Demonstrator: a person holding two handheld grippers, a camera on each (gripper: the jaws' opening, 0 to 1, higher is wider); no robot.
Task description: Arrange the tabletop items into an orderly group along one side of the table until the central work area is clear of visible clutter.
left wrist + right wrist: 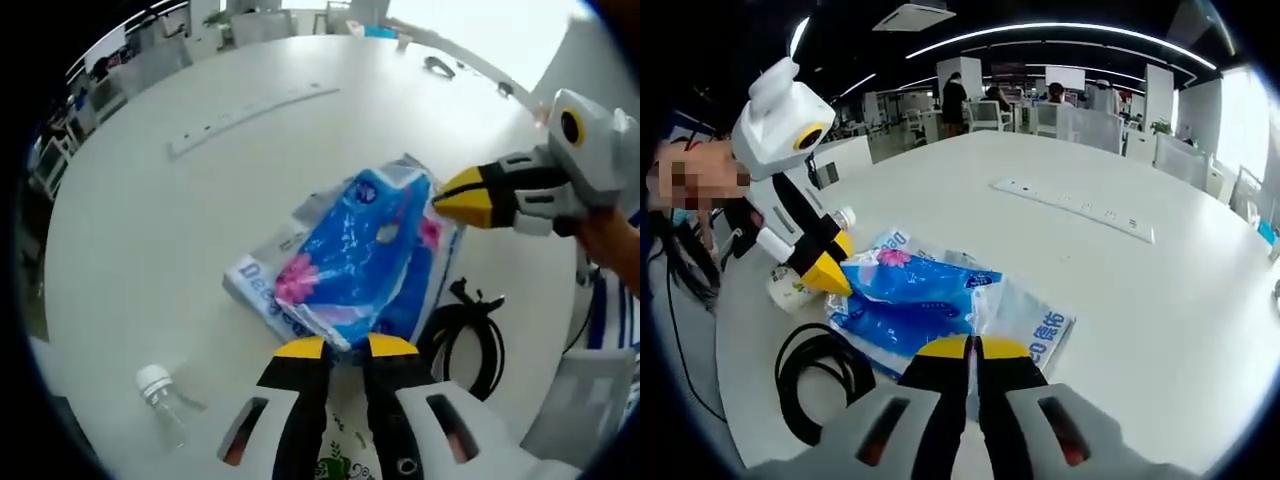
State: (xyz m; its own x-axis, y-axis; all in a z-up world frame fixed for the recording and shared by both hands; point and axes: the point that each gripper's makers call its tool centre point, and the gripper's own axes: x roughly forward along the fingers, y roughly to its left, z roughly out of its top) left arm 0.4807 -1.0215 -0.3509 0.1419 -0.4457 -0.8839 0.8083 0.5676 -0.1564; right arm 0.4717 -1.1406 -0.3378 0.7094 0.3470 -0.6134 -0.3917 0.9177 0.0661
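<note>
A blue tissue package (365, 255) with a pink flower print and "Deco" lettering lies crumpled on the white table (150, 240). My left gripper (346, 347) has its yellow tips pinched on the package's near edge. The same gripper (828, 272) comes in from the left in the right gripper view, at the package's (930, 300) flowered end. My right gripper (974, 348) stands nearly closed on the package's clear plastic edge, and its yellow tips (465, 198) meet the package's far corner.
A black cable coil (465, 345) (818, 372) lies beside the package. A small clear bottle with a white cap (160, 395) (843, 217) sits near the table edge. A white container with green print (788, 288) stands under the left gripper. Farther out lies a long white power strip (250, 115) (1075, 207).
</note>
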